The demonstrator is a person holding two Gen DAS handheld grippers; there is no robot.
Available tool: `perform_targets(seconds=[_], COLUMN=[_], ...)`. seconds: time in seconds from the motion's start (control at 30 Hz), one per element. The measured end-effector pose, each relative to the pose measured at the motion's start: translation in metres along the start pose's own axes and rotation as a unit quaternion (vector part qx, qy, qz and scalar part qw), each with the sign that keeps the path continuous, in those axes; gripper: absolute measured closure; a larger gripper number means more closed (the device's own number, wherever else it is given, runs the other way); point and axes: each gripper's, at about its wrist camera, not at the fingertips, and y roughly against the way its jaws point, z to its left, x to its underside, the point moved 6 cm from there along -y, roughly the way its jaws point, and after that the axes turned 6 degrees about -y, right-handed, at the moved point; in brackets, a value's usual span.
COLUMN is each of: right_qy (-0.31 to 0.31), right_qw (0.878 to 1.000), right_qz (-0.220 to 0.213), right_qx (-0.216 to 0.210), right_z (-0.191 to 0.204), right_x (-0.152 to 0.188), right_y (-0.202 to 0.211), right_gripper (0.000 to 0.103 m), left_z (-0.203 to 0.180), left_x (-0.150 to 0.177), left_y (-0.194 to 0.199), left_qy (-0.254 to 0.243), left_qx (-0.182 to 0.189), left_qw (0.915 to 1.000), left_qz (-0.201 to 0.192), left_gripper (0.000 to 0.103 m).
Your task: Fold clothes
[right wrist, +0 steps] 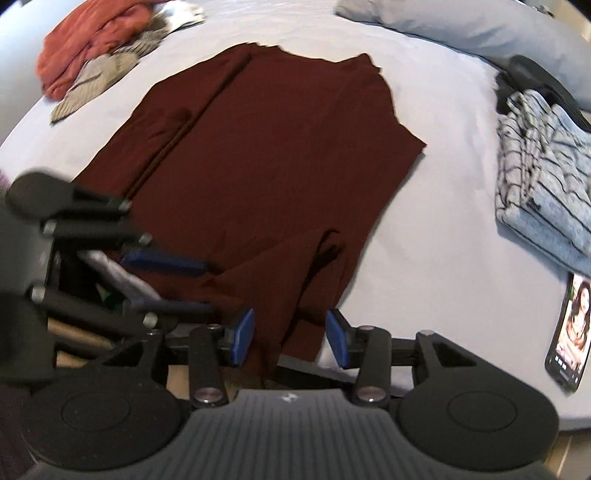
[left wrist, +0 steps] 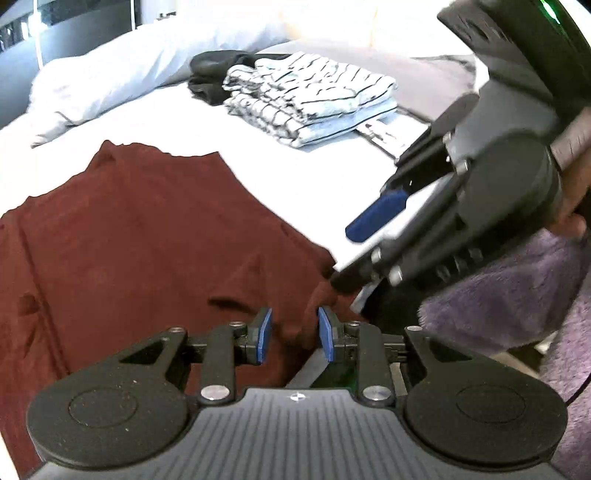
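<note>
A: While the maroon garment lies spread flat on the bed sheet, its near hem hanging at the bed's near edge, both tools sit at that hem. Left gripper: jaws apart, a bump of maroon cloth between the pads, not visibly pinched. Right gripper: jaws apart, a narrow hanging flap of the hem between them, nothing clamped.

B: Step in hand, as I judge it: take the near hem at two points for a fold away from us. Advice?

A: Close each pair of pads on a single layer of hem, corners rather than the middle, so the fold line runs straight. That rumpled flap near the right gripper looks doubled over; I would flatten it first or the crease will carry into the fold.

B: Edges and room?

A: Far edge of the garment ends well short of the pillow, so bare sheet lies beyond it. To the right, the striped folded stack is apart from the garment with a strip of sheet between; a phone lies nearer us on that side. Far left, an orange and grey heap sits clear of the sleeve. The grippers are close together; keep them from colliding.
</note>
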Motion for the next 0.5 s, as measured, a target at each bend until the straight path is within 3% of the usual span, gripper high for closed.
perform_targets(seconds=[0.03, 0.07, 0.33, 0.5], right_qy=[0.006, 0.011, 0.019, 0.032], right_qw=[1.0, 1.0, 1.0, 0.999], right_qz=[0.002, 0.002, -0.011, 0.001], right_qx=[0.001, 0.003, -0.005, -0.02], right_z=[0.0, 0.0, -0.004, 0.002], right_x=[0.001, 0.001, -0.006, -0.004], right_y=[0.0, 0.0, 0.007, 0.0], right_gripper=[0.056, 0.056, 0.056, 0.056], left_z=[0.002, 0.005, 0.053, 0.073], left_x=[-0.002, -0.004, -0.03, -0.039], left_y=[-0.001, -0.001, 0.003, 0.008], left_qy=[0.006, 0.011, 0.09, 0.091], left_qx=[0.007, 0.014, 0.05, 0.045], left_qw=[1.0, 0.9998, 0.9945, 0.9947], left_qz=[-0.002, -0.002, -0.017, -0.017], left_gripper=[0.096, 0.099, 0.103, 0.103])
